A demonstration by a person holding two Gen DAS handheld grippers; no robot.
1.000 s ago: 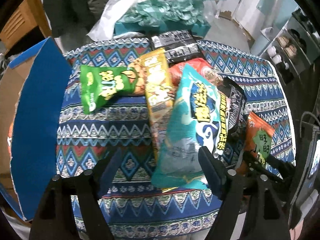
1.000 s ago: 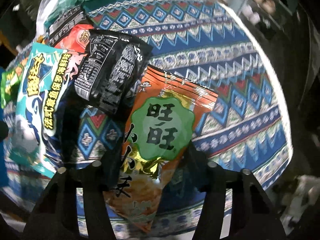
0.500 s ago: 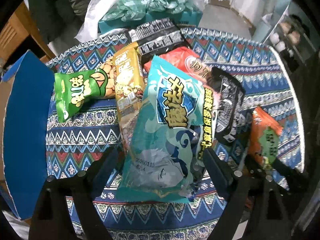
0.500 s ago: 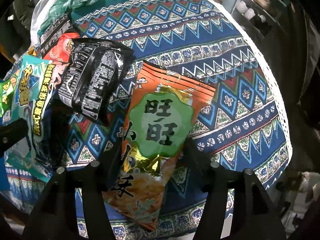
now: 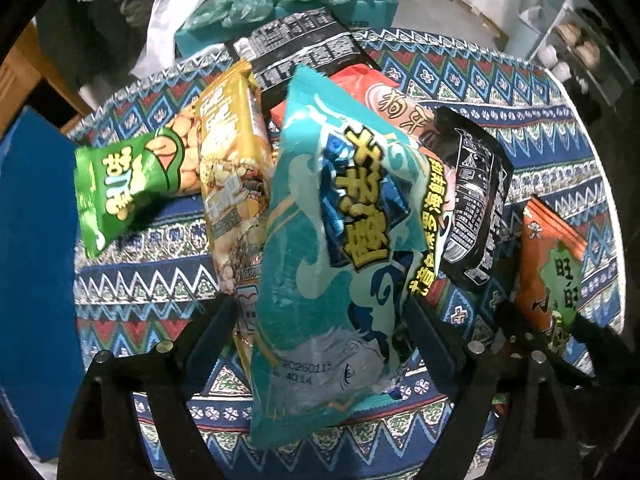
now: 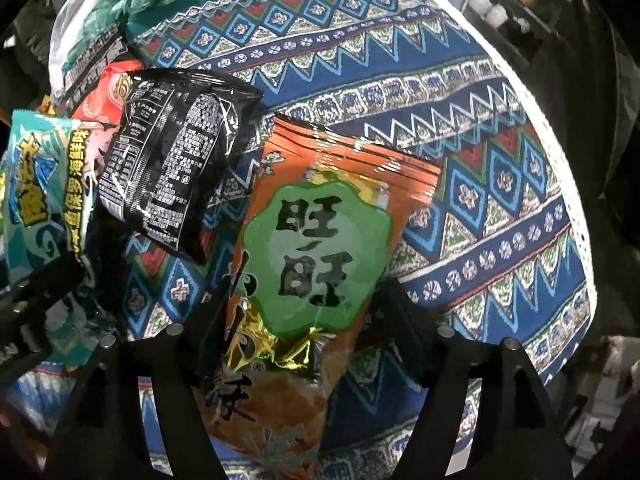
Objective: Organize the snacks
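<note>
A big teal snack bag (image 5: 320, 264) lies on top of the other snacks, and my left gripper (image 5: 320, 330) straddles its lower half. Its jaws are closing, with the fingers close along the bag's edges but not squeezing it. An orange bag with a green label (image 6: 316, 248) lies flat on the patterned tablecloth (image 6: 480, 152). My right gripper (image 6: 304, 312) stands over it, jaws opening, the bag between the fingers and loose. The right gripper (image 5: 532, 344) also shows in the left wrist view, at the orange bag (image 5: 552, 264).
Around the teal bag lie a green bag (image 5: 124, 184), a yellow bag (image 5: 232, 160), a red bag (image 5: 384, 96) and a small black bag (image 6: 172, 168). A larger black pack (image 5: 304, 48) and a teal box (image 5: 376, 8) sit behind. A blue carton (image 5: 32, 280) stands left. The table's rim (image 6: 576, 216) curves right.
My left gripper has come down and forward until its fingers flank the teal bag. The right jaws have spread a little around the orange bag.
</note>
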